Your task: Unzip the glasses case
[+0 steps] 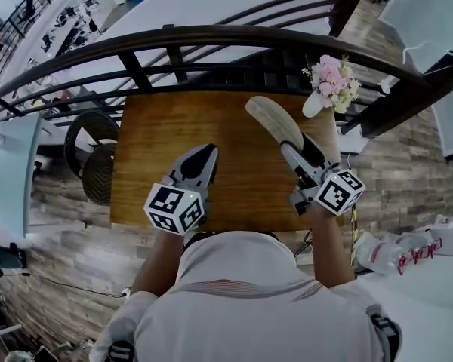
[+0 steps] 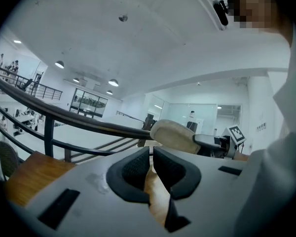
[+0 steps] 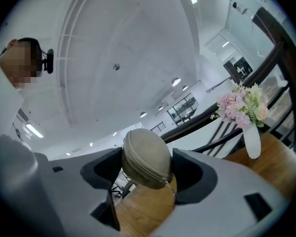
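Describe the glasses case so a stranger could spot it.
Find the wooden table by the black railing. Over its right side, the right gripper holds the case. It is the only tan, oval, zipped pouch, near the vase of pink flowers.

The left gripper and the right gripper share a pale grey moulded shell. Dark ribbed pads line the inner faces of the jaws, and black rectangular slots are cut into the shell behind them. Further back, each carries a white cube printed with black square markers. The person wears a white short-sleeved shirt crossed by a thin reddish stripe.
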